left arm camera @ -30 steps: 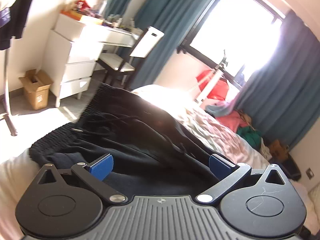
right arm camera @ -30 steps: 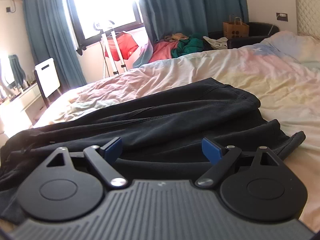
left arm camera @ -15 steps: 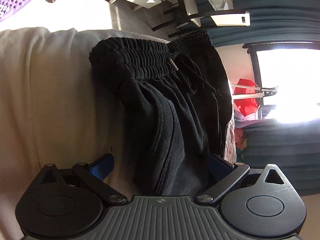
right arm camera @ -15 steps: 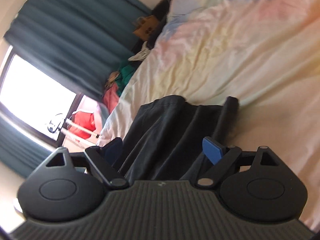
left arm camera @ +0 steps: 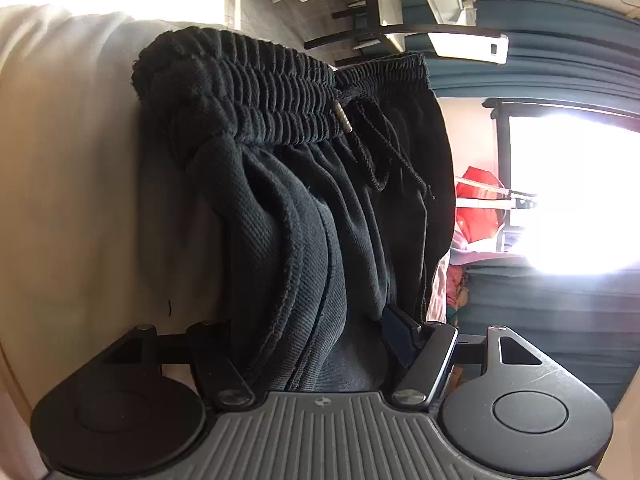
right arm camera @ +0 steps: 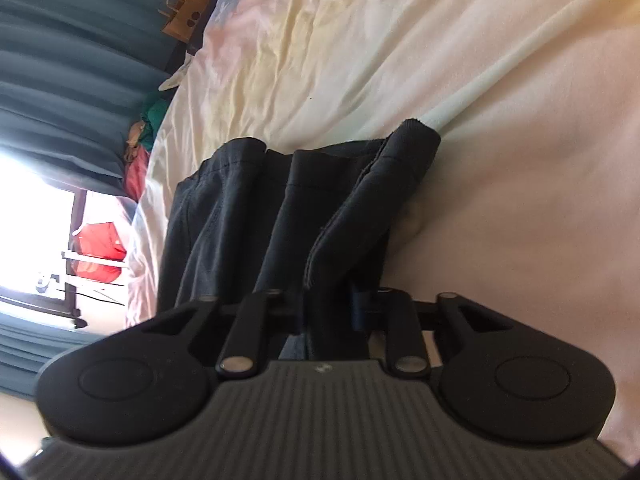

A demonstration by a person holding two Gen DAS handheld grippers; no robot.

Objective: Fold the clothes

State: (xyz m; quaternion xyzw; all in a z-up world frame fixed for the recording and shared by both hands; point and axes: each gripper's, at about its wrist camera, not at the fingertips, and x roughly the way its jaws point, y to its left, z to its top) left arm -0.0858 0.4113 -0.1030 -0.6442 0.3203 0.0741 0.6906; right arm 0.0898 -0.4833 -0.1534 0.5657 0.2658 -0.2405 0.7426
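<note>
Both of my grippers, rolled onto their sides a second ago and open on either side of the cloth half a second ago, have now closed on the black sweatpants. Nearest the left wrist camera, the left gripper pinches a thick bunch of ribbed fabric just below the waistband; only one blue pad shows, the other being buried behind the folds. Beyond it the elastic waistband stands bunched, with the drawstring and its metal tip hanging across it, and the pale bedsheet lies against the sweatpants on the far side from the window. Farther from the sweatpants are the white desk and chair and the bright window. In the right wrist view, the right gripper is clamped on the gathered leg-hem end, whose cuffs fan out across the pastel duvet; past them sit a heap of coloured clothes and a brown paper bag. I judge that both ends are now held, so the garment, still resting on the bed, is ready to be lifted and folded end to end.
</note>
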